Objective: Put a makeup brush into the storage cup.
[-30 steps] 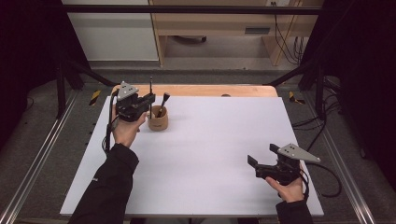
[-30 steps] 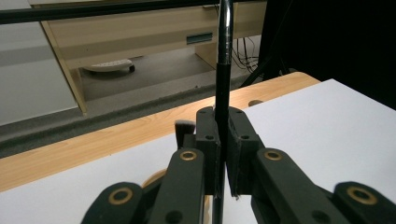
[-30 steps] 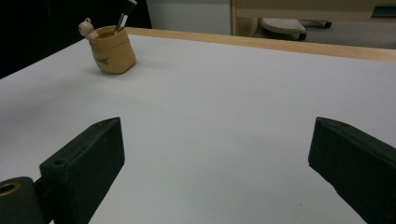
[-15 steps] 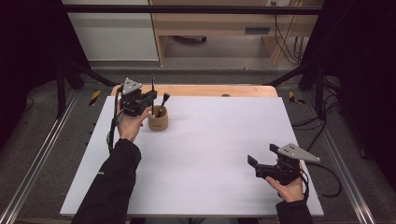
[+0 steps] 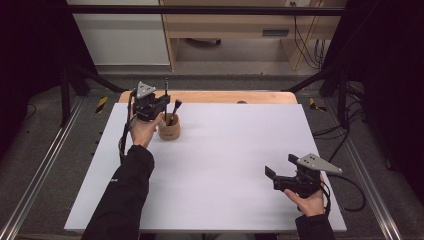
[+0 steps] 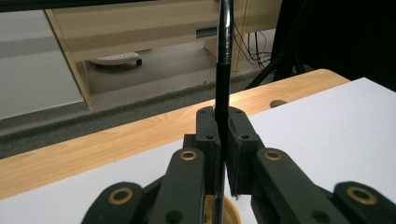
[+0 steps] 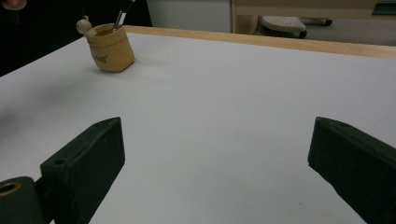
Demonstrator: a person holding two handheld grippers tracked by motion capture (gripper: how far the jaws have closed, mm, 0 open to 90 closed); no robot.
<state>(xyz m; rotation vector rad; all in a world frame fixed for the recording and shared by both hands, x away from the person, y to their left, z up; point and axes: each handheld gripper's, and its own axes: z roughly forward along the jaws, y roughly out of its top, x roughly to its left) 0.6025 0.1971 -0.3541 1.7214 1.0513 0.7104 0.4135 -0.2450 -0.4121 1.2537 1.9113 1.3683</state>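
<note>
Left gripper view shows your left gripper (image 6: 223, 140) clamped on a thin black stick (image 6: 223, 70), upright above the wooden cup (image 5: 169, 131) at the table's (image 5: 225, 150) far left; its top is cut off. Your right gripper (image 5: 281, 172) rests near-right, jaws wide apart, empty.

Your high view is evenly lit from above: the white counter (image 5: 225, 165) reads bright, while the room at nine and three o'clock falls into near black. Shadows stay soft and faint. The left hand-held gripper (image 6: 223, 154) looks slightly blurred up close.
</note>
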